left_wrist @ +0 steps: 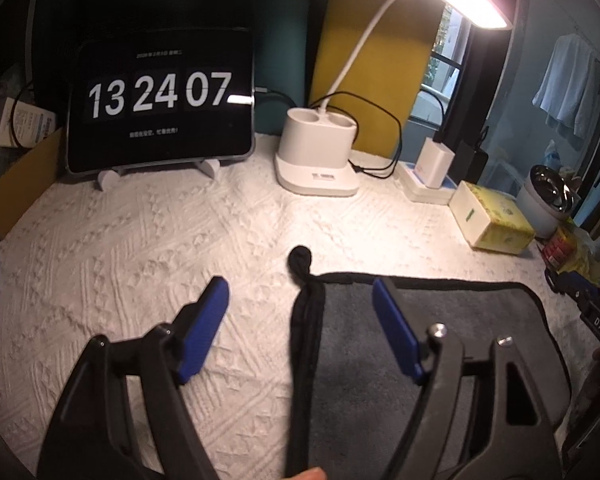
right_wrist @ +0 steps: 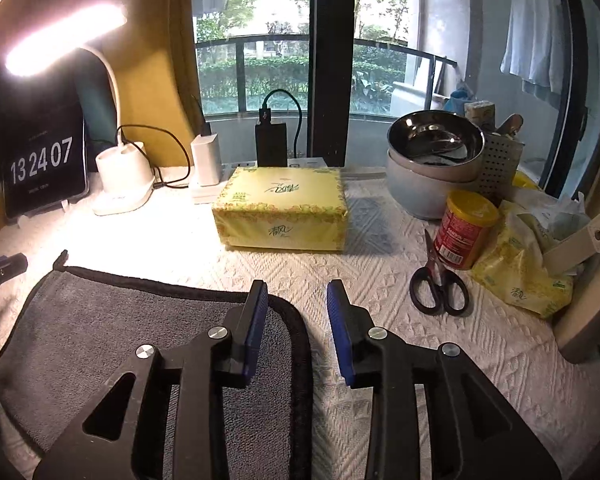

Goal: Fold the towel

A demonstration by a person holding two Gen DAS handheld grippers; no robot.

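Nearest, both claws hang open and empty: the left gripper (left_wrist: 296, 320) straddles the left edge of the towel (left_wrist: 452, 320), the right gripper (right_wrist: 296, 320) its right edge. The grey towel lies flat on the white tablecloth (left_wrist: 140, 240); it looks soft, light and limp, so pinching the black-trimmed corners seems best. Farther back sits a tissue box (right_wrist: 282, 208).

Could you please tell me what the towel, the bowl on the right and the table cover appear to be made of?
Towel: soft grey cloth, probably microfibre or terry, matte and fuzzy, with a black stitched border.
Bowl: looks like polished steel inside, given its mirror-like reflections; the pale matte outer shell could be plastic.
Table cover: white woven or quilted fabric, judging by its raised diamond pattern.
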